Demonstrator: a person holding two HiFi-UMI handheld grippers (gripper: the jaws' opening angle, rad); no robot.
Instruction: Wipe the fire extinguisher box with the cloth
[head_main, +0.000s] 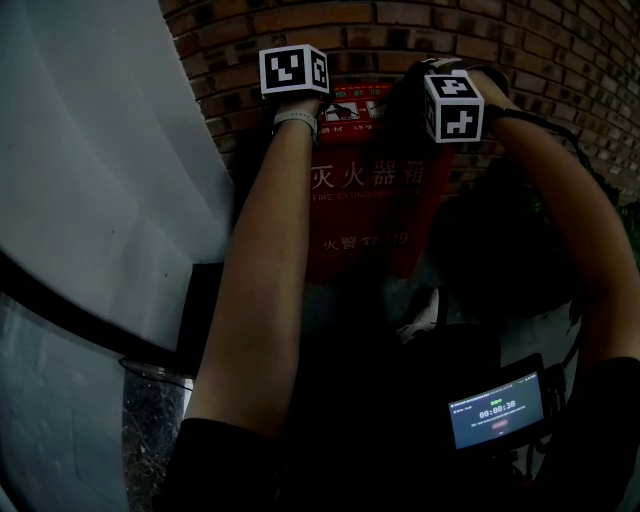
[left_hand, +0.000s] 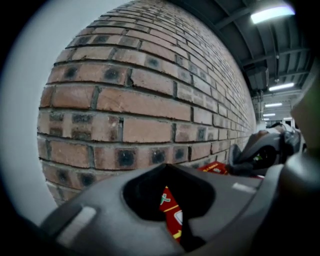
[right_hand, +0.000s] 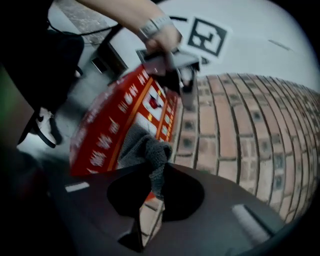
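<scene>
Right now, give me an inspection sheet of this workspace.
Surface: brick wall behind the box.
Job's things: red fire extinguisher box against the wall; grey cloth at its top.
Clutter: nothing seen.
Grippers: left gripper jaws together, at the box's top; right gripper shut on the cloth.
Cables: black cable along the right arm.
Surroundings: pale panel on the left; lit screen below.

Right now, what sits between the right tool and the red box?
A grey cloth, pinched by the right tool, bunches up between it and the red box. The right gripper view shows this.
</scene>
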